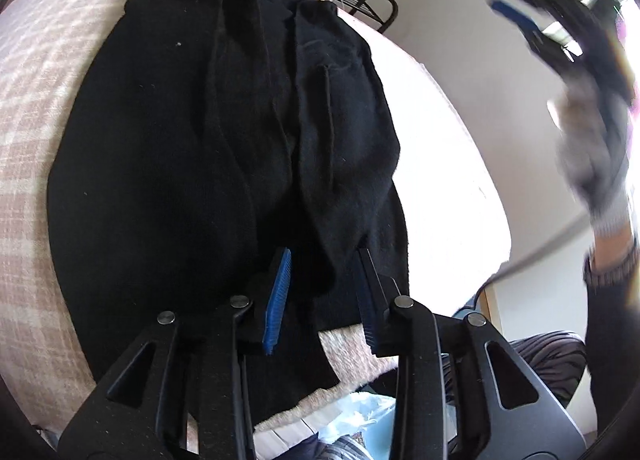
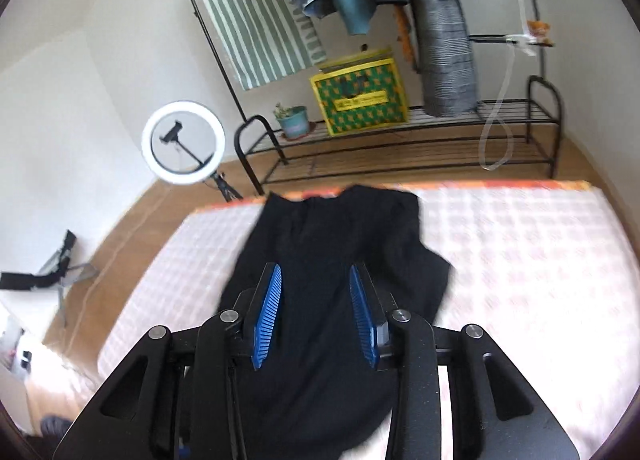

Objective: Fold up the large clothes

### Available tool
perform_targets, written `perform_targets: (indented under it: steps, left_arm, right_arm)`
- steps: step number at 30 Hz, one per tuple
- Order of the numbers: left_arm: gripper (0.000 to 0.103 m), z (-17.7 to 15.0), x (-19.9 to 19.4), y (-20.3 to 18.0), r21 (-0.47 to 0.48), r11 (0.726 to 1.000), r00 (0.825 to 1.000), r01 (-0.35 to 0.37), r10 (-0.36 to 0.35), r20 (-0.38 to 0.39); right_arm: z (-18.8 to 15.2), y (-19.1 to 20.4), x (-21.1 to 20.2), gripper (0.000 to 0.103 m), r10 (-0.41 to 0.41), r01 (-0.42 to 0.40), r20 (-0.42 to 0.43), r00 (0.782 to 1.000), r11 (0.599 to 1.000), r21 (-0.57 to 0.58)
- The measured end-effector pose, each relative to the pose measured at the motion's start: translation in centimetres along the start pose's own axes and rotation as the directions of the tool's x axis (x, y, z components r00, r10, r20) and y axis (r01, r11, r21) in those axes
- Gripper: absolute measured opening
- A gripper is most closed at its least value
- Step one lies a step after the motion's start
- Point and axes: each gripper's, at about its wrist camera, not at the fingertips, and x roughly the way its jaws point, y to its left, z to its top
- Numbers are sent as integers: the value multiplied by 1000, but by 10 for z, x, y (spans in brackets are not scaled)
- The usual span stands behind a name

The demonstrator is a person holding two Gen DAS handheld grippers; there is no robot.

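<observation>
While the left gripper (image 1: 320,292) hangs with its fingers parted and empty just over the near hem, the black trousers (image 1: 208,148) run lengthwise straight away from it across the checked bed (image 1: 36,108). Raised well above and off to the right, the right gripper (image 2: 316,312) is likewise spread and holds nothing, so the left is nearer.

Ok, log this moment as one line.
black garment spread flat on checked bed cover | left gripper open, low over its near edge | right gripper open, raised above | holding nothing
</observation>
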Motion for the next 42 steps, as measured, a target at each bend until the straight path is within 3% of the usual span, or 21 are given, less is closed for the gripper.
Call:
perform_targets:
  steps: [4, 5, 6, 9, 10, 11, 12, 13, 16, 20, 22, 29, 32, 37, 38, 39, 42]
  left_arm:
    - [29, 0, 13, -9, 38, 999, 1000, -13, 13, -6]
    - [9, 4, 17, -9, 28, 1000, 1000, 2, -2, -15]
    - [0, 6, 22, -8, 11, 1000, 999, 18, -17, -31]
    - [0, 11, 15, -12, -48, 993, 993, 112, -114, -35]
    - [0, 13, 10, -11, -111, 973, 978, 204, -208, -31]
    - [0, 16, 2, -10, -202, 917, 936, 344, -353, -12]
    - [0, 18, -6, -10, -234, 883, 909, 408, -416, 13]
    - [0, 23, -16, -12, -225, 876, 902, 428, -430, 43]
    - [0, 33, -28, -7, -155, 942, 954, 297, -286, 90]
    - [0, 36, -10, 24, -210, 966, 988, 152, -139, 73]
    - [0, 32, -2, 31, -221, 967, 992, 128, -120, 49]
    - [0, 29, 2, 30, -196, 976, 996, 93, -87, 37]
    - [0, 27, -1, 35, -208, 974, 995, 92, -84, 46]
    - [0, 19, -9, 42, -214, 973, 996, 87, -80, 41]
    - [0, 18, -9, 43, -210, 974, 996, 83, -76, 38]
    - [0, 18, -8, 43, -207, 975, 997, 80, -74, 35]
    - [0, 20, -4, 38, -211, 974, 996, 83, -77, 33]
  right_arm:
    - [-61, 4, -33, 39, -30, 32, -42, 999, 999, 42]
    - [-78, 4, -37, 39, -29, 32, -47, 998, 997, 66]
    - [-93, 3, -39, 39, -28, 33, -55, 998, 996, 83]
    - [-115, -2, -37, 39, -27, 37, -94, 995, 993, 110]
    - [-118, -4, -34, 39, -19, 31, -105, 994, 993, 116]
    - [-123, -4, -31, 39, -15, 28, -110, 994, 993, 118]
    - [-126, -6, -30, 39, -15, 28, -111, 994, 992, 120]
    - [-129, -8, -25, 39, -2, 17, -117, 993, 991, 133]
    - [-137, -10, -12, 39, -5, 25, -150, 989, 991, 134]
    - [-143, -12, 17, 39, -4, 34, -223, 975, 991, 130]
    - [-145, -13, 29, 39, -9, 43, -251, 968, 990, 133]
    - [-177, 8, 64, 39, 186, -104, -374, 909, 968, 230]
    - [-183, 24, 74, 39, 164, -95, -382, 909, 977, 194]
    - [-186, 29, 89, 38, 118, -50, -352, 928, 979, 195]
    - [-184, 31, 91, 28, 98, -38, -344, 934, 984, 176]
    - [-185, 34, 92, 12, 67, -17, -345, 936, 989, 146]
    - [-181, 31, 82, 6, 93, -41, -333, 938, 987, 158]
